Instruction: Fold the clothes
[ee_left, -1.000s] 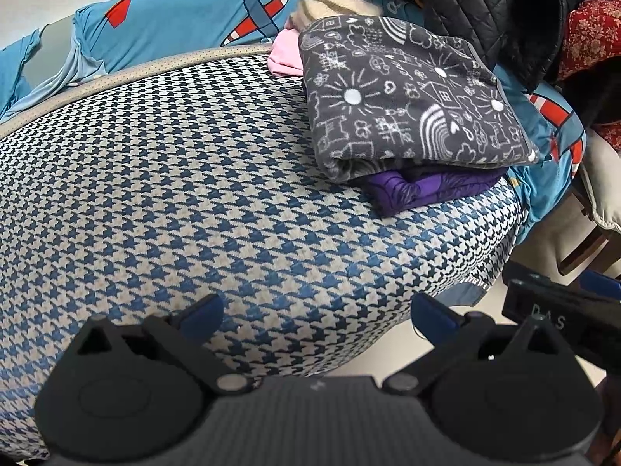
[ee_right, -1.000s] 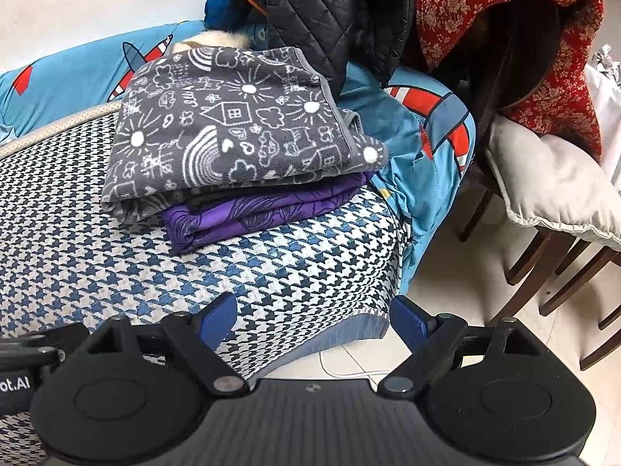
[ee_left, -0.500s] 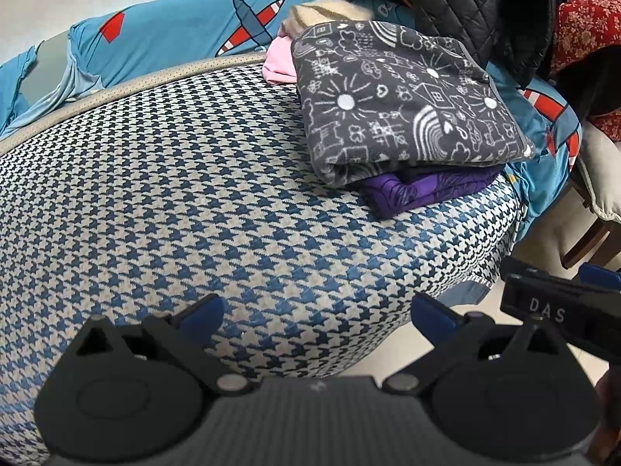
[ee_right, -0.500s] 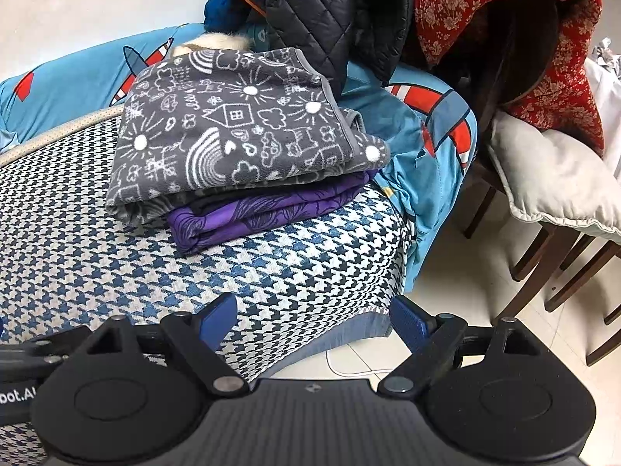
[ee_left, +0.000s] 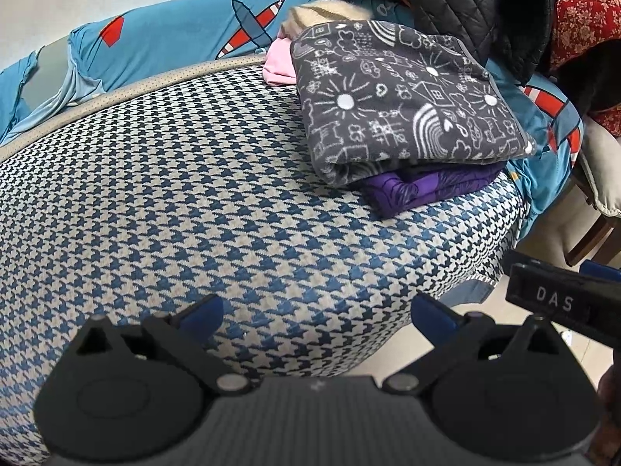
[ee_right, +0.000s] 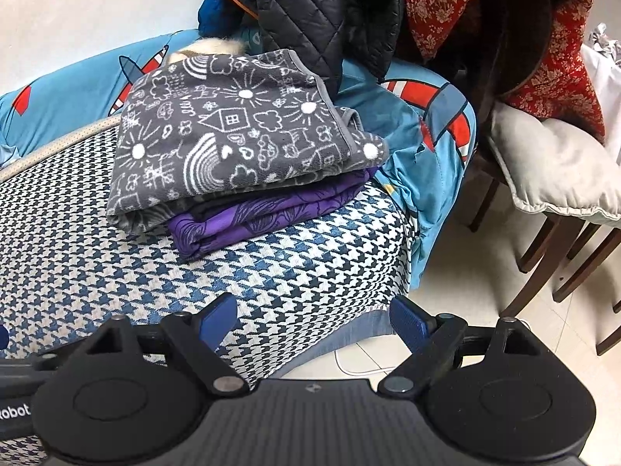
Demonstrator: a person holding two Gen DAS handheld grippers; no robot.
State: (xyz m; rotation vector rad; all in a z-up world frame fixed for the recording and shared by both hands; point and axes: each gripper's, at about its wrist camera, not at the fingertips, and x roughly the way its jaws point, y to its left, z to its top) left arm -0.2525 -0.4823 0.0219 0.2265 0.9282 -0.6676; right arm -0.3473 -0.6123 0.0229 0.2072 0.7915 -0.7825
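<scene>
A folded grey garment with white doodles (ee_left: 403,105) (ee_right: 233,132) lies on top of a folded purple garment (ee_left: 431,190) (ee_right: 264,213), stacked at the far right of the houndstooth-covered surface (ee_left: 174,194) (ee_right: 77,248). Behind the stack peek a pink piece (ee_left: 277,64) and a cream fuzzy piece (ee_left: 322,11). My left gripper (ee_left: 316,314) is open over the cover's near edge, with nothing between its blue fingers. My right gripper (ee_right: 314,318) is open too, empty, hovering over the cover's right corner, well short of the stack.
A blue airplane-print sheet (ee_left: 174,42) (ee_right: 419,143) lies behind and drapes at the right. A black quilted jacket (ee_right: 322,11) and a red floral cloth (ee_right: 543,39) hang on a chair with a grey cushion (ee_right: 555,163). Tiled floor (ee_right: 465,272) lies at the right.
The views have shifted only slightly; both grippers stay open and nothing on the surface has moved.
</scene>
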